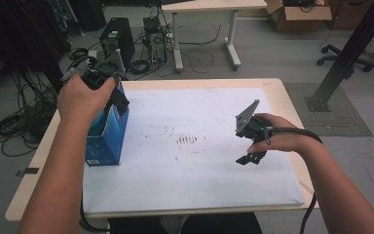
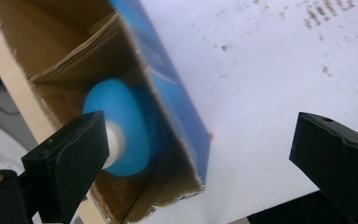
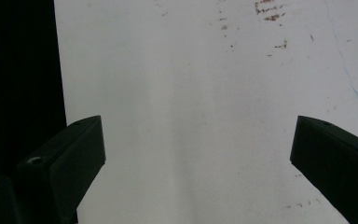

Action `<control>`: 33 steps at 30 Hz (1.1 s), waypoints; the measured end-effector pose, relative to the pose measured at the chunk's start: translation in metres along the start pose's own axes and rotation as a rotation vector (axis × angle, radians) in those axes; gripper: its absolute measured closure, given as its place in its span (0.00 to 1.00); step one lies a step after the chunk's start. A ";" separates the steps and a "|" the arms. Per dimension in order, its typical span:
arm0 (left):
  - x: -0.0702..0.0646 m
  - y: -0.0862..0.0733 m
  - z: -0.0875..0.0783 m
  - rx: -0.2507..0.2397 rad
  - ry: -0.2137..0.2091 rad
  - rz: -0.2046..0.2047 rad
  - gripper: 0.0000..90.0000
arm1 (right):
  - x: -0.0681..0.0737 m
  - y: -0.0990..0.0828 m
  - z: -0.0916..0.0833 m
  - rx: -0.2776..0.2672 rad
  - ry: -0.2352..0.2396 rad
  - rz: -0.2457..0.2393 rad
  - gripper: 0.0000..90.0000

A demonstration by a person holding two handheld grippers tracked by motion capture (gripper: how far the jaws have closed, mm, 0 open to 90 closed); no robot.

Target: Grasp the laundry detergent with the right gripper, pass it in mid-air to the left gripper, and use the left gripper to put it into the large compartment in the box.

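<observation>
Left tool [image 1: 119,100] hovered, jaws spread, over the open blue cardboard box [image 1: 108,139].
Descending, a jaw might catch the wall and tip it; right tool [image 1: 251,141] gaped idle.

Grey floor [image 1: 272,53], tangled cables [image 1: 19,122], second table [image 1: 209,6].

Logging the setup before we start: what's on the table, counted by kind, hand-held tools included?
Open blue cardboard box: 1
Blue and white rounded object inside the box: 1
White paper sheet: 1
Black two-jaw tongs, left and right: 2
Total: 5
</observation>
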State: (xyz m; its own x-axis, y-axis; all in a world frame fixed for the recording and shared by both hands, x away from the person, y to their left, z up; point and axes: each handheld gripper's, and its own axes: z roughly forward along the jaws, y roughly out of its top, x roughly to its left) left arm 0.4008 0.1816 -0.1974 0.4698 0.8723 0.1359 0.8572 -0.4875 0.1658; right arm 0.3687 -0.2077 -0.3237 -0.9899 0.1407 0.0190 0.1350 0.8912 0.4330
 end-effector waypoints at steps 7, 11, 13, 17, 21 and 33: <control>-0.020 0.010 -0.009 0.011 -0.027 0.195 0.05 | 0.003 0.001 -0.003 -0.006 -0.006 -0.010 0.03; -0.032 0.012 -0.015 0.003 -0.050 0.303 0.05 | 0.006 0.004 -0.002 -0.001 -0.004 -0.027 0.04; -0.038 0.014 -0.018 0.006 -0.067 0.352 0.05 | 0.007 0.006 -0.002 -0.001 -0.007 -0.031 0.03; -0.045 0.015 -0.020 0.008 -0.074 0.415 0.05 | 0.009 0.010 -0.003 0.003 -0.006 -0.047 0.03; -0.055 0.016 -0.022 0.004 -0.101 0.508 0.05 | 0.011 0.013 -0.003 0.007 -0.005 -0.053 0.04; -0.076 0.019 -0.030 0.008 -0.181 0.761 0.06 | 0.011 0.024 -0.007 0.016 -0.010 -0.074 0.03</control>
State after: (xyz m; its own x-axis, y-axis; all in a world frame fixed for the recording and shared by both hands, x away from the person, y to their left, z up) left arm 0.3755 0.1047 -0.1751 0.9554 0.2916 0.0478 0.2870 -0.9543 0.0838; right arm 0.3603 -0.1877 -0.3070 -0.9967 0.0786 -0.0214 0.0625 0.9061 0.4183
